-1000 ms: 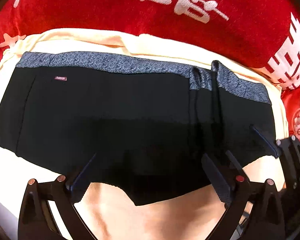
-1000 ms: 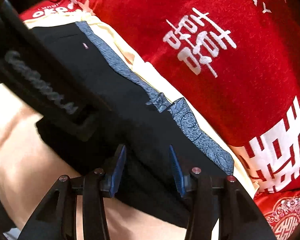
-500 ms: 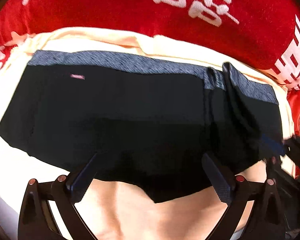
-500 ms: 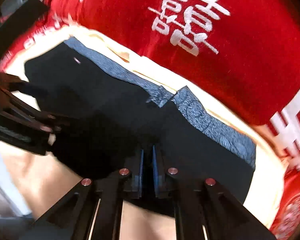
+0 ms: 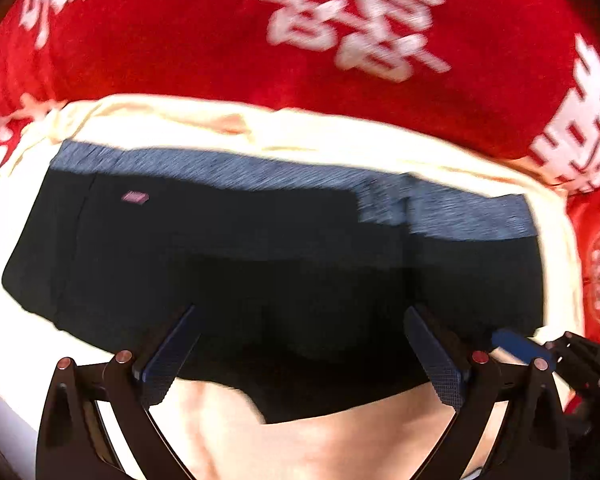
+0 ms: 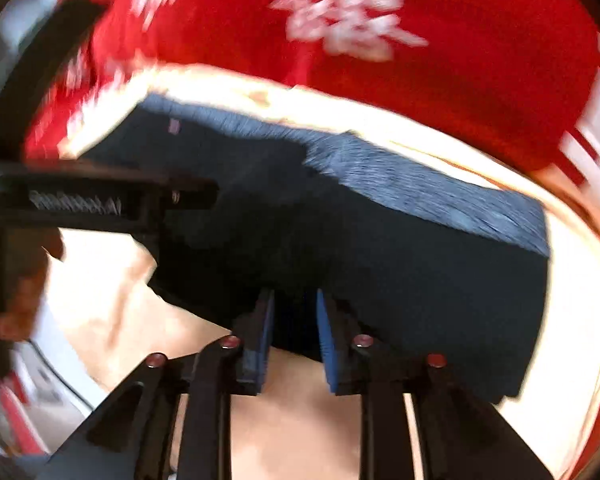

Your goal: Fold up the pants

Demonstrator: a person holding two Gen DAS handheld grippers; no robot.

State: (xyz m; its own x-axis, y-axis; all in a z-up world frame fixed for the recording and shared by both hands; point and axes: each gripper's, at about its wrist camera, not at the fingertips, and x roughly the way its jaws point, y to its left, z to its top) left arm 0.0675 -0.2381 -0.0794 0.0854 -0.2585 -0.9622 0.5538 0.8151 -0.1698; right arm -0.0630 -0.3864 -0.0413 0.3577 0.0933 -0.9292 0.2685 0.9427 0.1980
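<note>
Black pants (image 5: 260, 264), grey waistband (image 5: 284, 168) on far side, lying flat on cream sheet (image 5: 300, 136) over red blanket (image 5: 204, 40). My left gripper (image 5: 300, 344) spread wide, empty, over near hem. My right gripper (image 6: 294, 336) opening, pads straddling near edge, not pressing.

Matt black cloth pants (image 5: 260, 264) with a heathered grey knit waistband (image 5: 260, 172) lie on smooth cream fabric (image 5: 320, 448) over plush red cloth (image 5: 180, 48) with white print.
</note>
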